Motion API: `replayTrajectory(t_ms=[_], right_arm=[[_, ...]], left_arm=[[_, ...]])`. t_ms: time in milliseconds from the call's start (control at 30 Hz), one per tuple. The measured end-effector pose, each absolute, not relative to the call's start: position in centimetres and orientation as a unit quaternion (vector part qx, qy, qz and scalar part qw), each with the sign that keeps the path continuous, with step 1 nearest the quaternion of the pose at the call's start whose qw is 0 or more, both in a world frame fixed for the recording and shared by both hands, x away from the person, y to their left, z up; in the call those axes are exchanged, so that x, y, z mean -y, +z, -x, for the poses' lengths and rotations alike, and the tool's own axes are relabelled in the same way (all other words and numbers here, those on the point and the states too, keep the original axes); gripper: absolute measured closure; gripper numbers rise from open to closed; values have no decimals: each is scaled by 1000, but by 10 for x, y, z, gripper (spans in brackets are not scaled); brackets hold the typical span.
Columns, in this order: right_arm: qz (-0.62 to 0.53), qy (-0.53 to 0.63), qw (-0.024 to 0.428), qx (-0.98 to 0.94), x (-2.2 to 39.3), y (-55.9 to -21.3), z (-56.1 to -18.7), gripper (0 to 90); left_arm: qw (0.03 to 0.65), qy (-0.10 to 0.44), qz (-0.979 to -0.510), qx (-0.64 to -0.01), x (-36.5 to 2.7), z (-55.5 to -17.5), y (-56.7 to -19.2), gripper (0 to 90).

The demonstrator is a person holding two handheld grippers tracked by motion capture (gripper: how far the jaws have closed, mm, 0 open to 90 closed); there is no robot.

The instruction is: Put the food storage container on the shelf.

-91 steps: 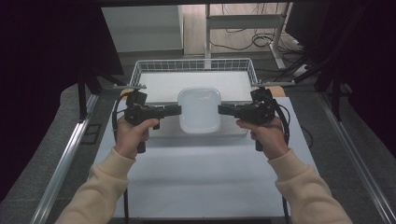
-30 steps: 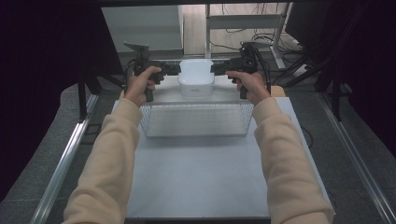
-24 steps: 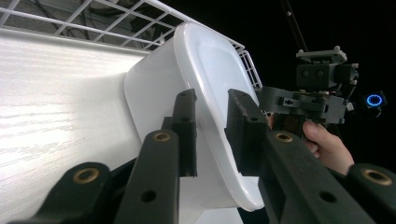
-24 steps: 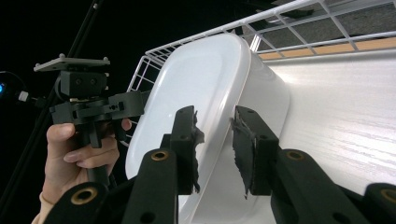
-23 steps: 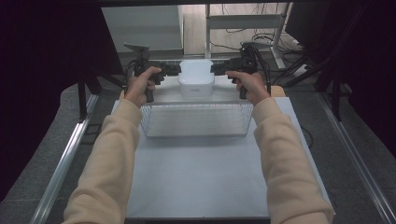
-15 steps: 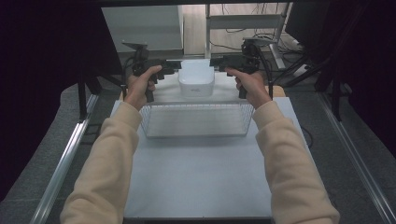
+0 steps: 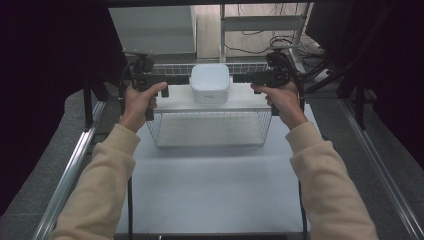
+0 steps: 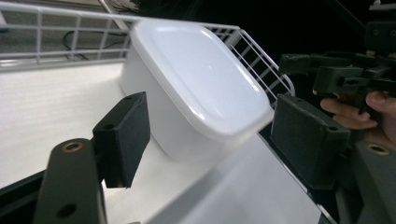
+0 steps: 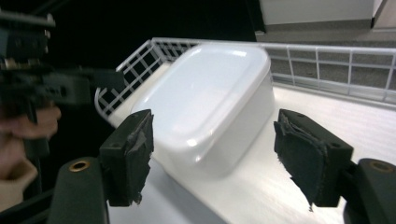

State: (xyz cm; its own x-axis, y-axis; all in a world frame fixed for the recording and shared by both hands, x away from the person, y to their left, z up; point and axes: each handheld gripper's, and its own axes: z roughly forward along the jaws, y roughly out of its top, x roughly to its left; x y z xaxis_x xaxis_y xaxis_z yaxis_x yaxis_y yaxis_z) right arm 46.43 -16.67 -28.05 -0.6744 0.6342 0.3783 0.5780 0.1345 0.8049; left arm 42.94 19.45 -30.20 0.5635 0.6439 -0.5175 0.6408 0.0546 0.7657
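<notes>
Evidently both the left gripper [image 7: 172, 80] and right gripper [image 7: 240, 78] are standing wide apart beside the white tub [image 7: 210, 83], which is resting released on the raised basket [image 7: 210, 120], leaving only withdrawal.

Glossy white plastic container [image 8: 196, 88], wire basket [image 7: 210, 127]

No text, label, brand or number is legible on anything here.
</notes>
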Motion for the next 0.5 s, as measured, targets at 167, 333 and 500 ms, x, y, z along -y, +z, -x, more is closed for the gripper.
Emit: replayTrajectory(t_ms=[167, 333, 500], right_arm=[[-379, 518, 41, -766, 177, -285, -444, 255], [-360, 517, 53, -775, 188, -295, -419, 246], [-352, 511, 75, -781, 203, -313, -392, 240]], left_arm=[[549, 39, -699, -457, -195, -407, -304, 274], [540, 59, -707, -453, -194, -384, -318, 276], [538, 62, -715, -442, -199, -352, -333, 272]])
